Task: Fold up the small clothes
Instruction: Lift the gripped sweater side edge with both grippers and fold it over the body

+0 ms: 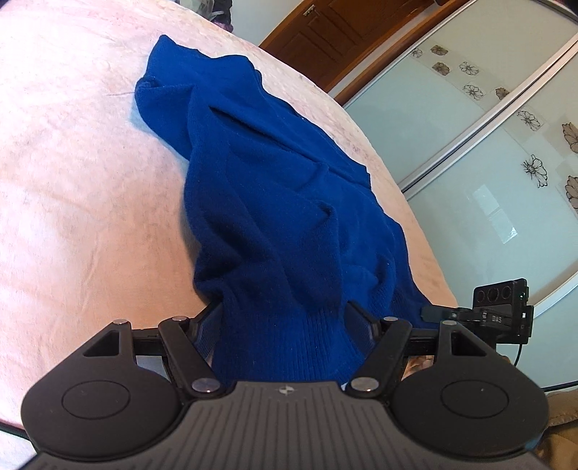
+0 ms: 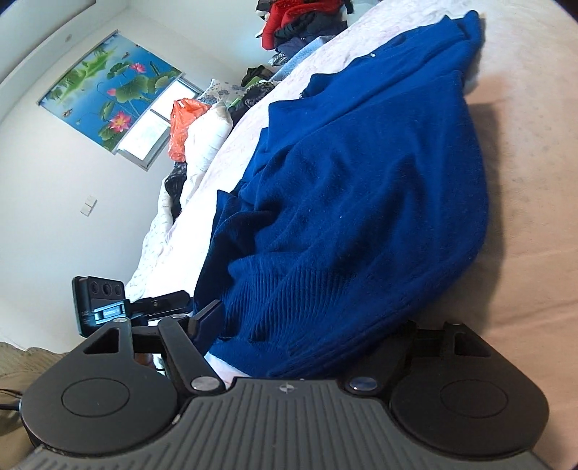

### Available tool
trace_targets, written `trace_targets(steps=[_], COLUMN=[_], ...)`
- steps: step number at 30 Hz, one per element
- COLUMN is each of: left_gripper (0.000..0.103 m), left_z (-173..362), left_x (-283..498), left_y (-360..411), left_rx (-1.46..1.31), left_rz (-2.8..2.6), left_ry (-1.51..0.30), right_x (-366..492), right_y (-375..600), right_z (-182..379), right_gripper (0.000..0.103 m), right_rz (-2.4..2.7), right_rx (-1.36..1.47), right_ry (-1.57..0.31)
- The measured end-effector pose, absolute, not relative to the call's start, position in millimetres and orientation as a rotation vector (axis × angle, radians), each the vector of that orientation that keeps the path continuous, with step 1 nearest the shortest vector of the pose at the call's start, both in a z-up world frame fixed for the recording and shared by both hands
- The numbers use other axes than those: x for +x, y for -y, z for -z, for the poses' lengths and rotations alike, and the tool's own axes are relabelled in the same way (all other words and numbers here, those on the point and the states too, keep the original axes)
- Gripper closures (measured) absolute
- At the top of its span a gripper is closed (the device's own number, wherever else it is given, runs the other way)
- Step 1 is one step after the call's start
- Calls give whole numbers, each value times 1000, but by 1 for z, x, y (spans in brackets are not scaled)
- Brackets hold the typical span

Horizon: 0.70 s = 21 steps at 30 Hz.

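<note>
Deep-blue knitted sweater (image 1: 267,202), rumpled on pale pink bedspread (image 1: 72,180), centre frame; ribbed hem pinched in left gripper (image 1: 285,325) and right gripper (image 2: 307,336), jaws closed on cloth; advised: lift evenly, keep hem taut, lay flat before folding.

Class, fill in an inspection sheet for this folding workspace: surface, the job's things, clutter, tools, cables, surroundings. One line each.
Surface: pale pink bedspread, softly creased.
Job's things: one blue knit sweater, rumpled, its ribbed hem raised toward both cameras.
Clutter: pile of clothes at the far end of the bed; orange plastic bag and white pillow along the edge.
Tools: left tool and right tool each have the hem between their fingers; closure hidden by fabric.
Cables: thin black cable beside the left tool.
Surroundings: flowered sliding wardrobe doors, wooden door, lotus window blind.
</note>
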State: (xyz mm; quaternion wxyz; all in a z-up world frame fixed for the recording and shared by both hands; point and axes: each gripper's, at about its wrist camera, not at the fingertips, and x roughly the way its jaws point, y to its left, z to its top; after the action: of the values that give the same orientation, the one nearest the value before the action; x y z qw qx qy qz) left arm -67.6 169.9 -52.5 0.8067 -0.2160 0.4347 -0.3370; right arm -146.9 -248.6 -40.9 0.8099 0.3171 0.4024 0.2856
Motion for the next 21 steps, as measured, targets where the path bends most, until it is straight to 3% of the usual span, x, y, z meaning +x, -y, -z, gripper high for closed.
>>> trace_targets(steps=[2,3,5,7,9,21], left_gripper=[32,39,60,84,88,91], left_z=[52,52,53,55,56,-20], left_x=[-68,-68,-67,-66,-67,-112], left_y=[-169,-167,-165,-165,-165,-151], left_rx=[-461,-457,-432,-421,-423,-176], left_rz=[717,712,698,681,669,650], left_ry=[-927,-929,-946,-965,-971,-728], right_x=[-143,-143,-142,-142,-143,-157], right_y=[251,254,256,258,256,254], right_z=[46,49,55,58,58,-7], right_gripper=[58,70,81,86,94,92], right_rz=[-585,-571,-539,-524,-520,-635], right_rx=[704,717,733,745,740,643], right_ry=[-876,-883,-894,-899,-895,-743])
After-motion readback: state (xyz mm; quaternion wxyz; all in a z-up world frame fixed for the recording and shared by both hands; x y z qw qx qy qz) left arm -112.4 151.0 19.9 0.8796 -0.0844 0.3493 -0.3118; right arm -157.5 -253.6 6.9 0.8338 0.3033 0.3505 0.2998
